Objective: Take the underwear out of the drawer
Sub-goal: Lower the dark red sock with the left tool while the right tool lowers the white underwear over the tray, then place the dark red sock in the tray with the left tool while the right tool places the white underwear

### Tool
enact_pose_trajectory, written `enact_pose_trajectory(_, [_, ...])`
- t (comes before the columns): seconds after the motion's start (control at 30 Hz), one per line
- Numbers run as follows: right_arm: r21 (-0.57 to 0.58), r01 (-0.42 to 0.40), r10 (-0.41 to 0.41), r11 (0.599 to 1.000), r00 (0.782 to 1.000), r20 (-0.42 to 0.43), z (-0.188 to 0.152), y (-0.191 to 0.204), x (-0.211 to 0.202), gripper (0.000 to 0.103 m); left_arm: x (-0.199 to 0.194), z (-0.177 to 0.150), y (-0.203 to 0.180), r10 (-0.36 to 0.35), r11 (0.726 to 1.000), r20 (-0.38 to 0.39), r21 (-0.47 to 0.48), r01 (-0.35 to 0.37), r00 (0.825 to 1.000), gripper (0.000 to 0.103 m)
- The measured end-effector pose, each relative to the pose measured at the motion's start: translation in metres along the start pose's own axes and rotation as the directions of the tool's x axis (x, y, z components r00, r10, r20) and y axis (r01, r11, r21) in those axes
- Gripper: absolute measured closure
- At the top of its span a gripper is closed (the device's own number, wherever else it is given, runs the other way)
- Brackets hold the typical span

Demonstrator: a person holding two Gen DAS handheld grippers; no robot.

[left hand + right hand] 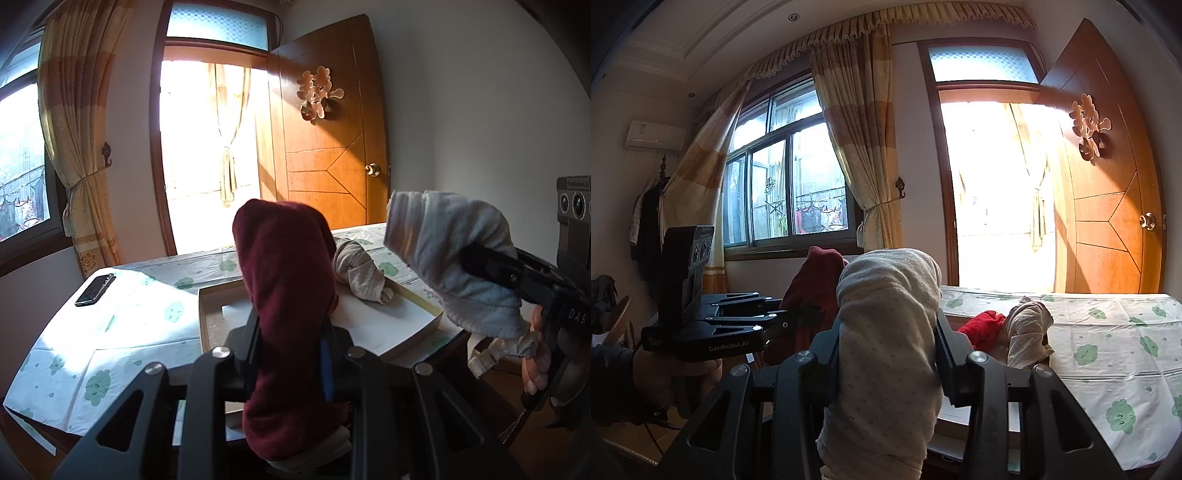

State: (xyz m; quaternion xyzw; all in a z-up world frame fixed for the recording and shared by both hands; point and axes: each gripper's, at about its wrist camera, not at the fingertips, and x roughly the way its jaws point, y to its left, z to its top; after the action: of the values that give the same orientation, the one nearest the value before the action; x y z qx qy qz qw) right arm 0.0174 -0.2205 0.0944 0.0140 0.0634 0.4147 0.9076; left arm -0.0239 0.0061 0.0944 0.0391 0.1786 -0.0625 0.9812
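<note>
My left gripper [291, 332] is shut on a rolled maroon underwear [288, 266], held upright above the table. Below and beyond it lies a shallow white drawer box [380, 328] with a beige rolled garment [360, 275] on its far side. In the right wrist view my right gripper [886, 339] is shut on a cream dotted underwear [890, 310], also lifted. That view shows a red garment [984, 325] beside the beige garment [1028, 332] in the box. The left wrist view shows the right gripper [480, 264] at the right, with the pale underwear [443, 243] draped over its fingers.
A table with a white cloth with green prints [122, 332] holds the box. A dark phone [95, 290] lies at its far left corner. Behind are a window with curtains [783, 184], a bright doorway [207, 147] and an open wooden door [325, 140].
</note>
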Motion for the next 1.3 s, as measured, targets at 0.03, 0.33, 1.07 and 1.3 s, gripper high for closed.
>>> enact_pose_trajectory(0.03, [0.007, 0.004, -0.004, 1.0, 1.0, -0.003, 0.001, -0.001, 0.001, 0.059, 0.002, 0.002, 0.0, 0.001, 1.0, -0.003, 0.005, -0.001, 1.0, 0.079])
enact_pose_trajectory(0.33, [0.052, 0.022, -0.02, 0.998, 0.999, -0.033, 0.013, -0.015, 0.02, 0.059, 0.023, 0.016, 0.015, -0.011, 1.0, -0.044, -0.021, 0.01, 0.999, 0.079])
enact_pose_trajectory(1.07, [0.092, 0.072, -0.058, 0.993, 0.988, -0.143, 0.036, -0.036, 0.089, 0.058, 0.101, 0.034, 0.063, -0.001, 0.994, -0.166, -0.107, -0.017, 0.986, 0.079])
enact_pose_trajectory(1.3, [0.129, 0.102, -0.077, 0.986, 0.979, -0.19, 0.041, -0.045, 0.112, 0.058, 0.122, 0.037, 0.076, -0.011, 0.99, -0.209, -0.141, -0.019, 0.978, 0.079])
